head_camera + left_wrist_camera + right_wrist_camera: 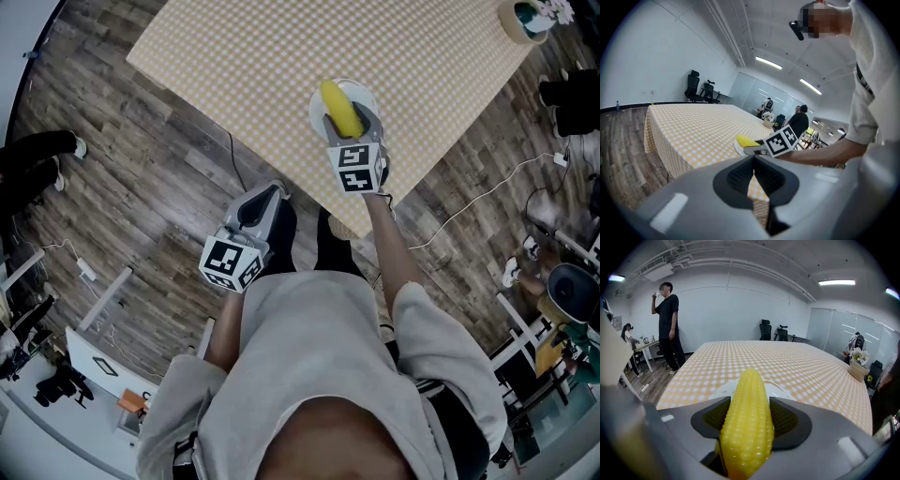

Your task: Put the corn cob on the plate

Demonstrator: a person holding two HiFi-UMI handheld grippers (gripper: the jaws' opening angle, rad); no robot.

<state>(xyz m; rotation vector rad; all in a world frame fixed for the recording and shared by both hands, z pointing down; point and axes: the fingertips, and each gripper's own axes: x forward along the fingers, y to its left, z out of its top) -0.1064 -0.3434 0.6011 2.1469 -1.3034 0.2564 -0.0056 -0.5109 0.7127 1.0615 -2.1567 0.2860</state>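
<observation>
Left gripper: You've got it low beside your body, off the table's near edge, jaws pressed together on nothing. There's no job for it here, so it sits out of the way.
Right gripper: It reaches over the table edge, tilted down, with both pads clamped against the sides of the cob's near end.
Corn cob: It runs lengthwise along the jaws, tip pointing away from you and out over the plate. I can't tell whether its underside touches down yet.
Plate: White, set just in from the near edge, right under the cob. By my read, lowering and letting go is all that's left.
Table: Yellow checked cloth, bare around the plate.
Far corner: A small basket with flowers stands well apart from the action.
</observation>
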